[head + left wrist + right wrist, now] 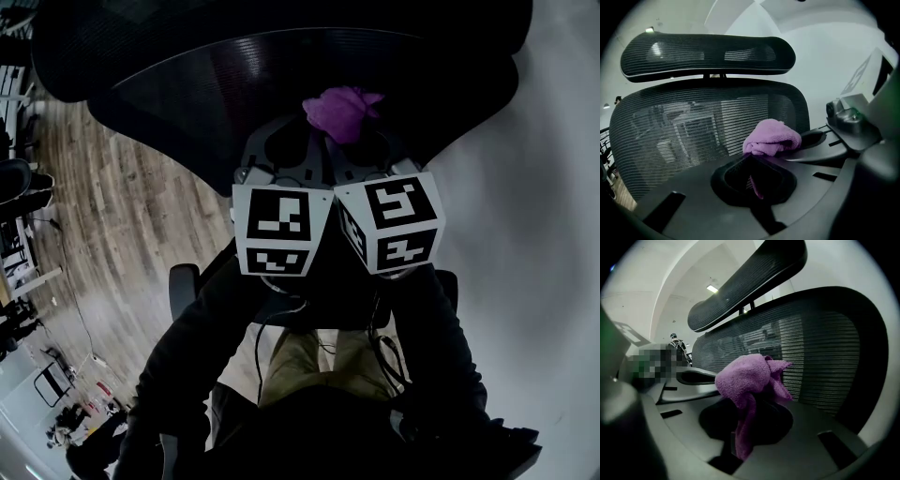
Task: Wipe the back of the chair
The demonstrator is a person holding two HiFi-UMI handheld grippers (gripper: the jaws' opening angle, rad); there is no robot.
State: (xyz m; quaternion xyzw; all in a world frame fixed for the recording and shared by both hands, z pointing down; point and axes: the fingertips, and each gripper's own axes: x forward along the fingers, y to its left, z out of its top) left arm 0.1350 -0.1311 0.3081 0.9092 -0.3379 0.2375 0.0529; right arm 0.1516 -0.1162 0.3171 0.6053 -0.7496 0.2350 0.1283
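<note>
One black mesh office chair (693, 126), its headrest (708, 54) above the back, fills the frame. Two handheld grippers are raised side by side toward the mesh. The right gripper (754, 399) clamps one bunched purple cloth (745, 376). The left gripper (750, 161), jaws nearly together, pinches a thin strip of it.

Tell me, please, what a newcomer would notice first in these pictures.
A bunched purple terry cloth, pinched in the jaws of the right gripper, stands out against everything dark. Just behind it rises the black mesh back of the office chair, with its curved mesh headrest above.
</note>
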